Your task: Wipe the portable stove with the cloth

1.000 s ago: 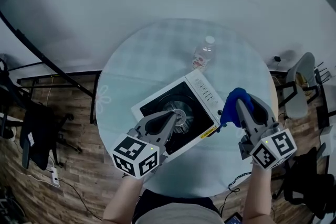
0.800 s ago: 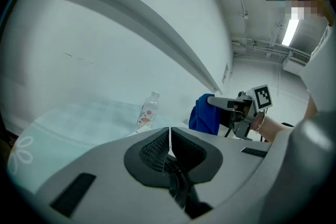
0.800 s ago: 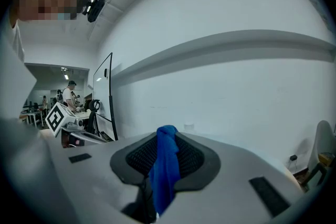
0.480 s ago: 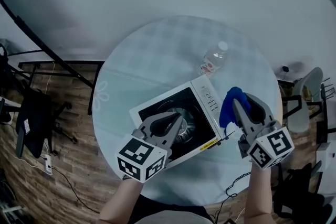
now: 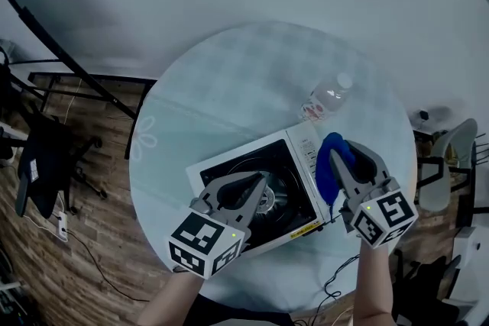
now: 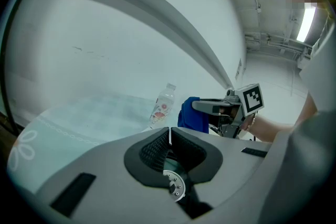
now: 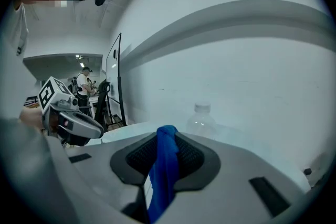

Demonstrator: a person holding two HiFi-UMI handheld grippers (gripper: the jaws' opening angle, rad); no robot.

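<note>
Soft cloth, clear plastic bottle, glossy stove

Dim, bluish, even light. Fisheye bending and dark corners ring every view. A ceiling lamp glares far right.

Your head camera is looking steeply down; left claw and right claw cameras are looking across the table, sharing the bottle.

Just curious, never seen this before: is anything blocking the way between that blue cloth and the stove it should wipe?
Nothing visible does. The right gripper holds the blue cloth at the right edge of the stove. The bottle stands beyond the stove. Only the left gripper, jaws shut, hangs over the stove's near part.
</note>
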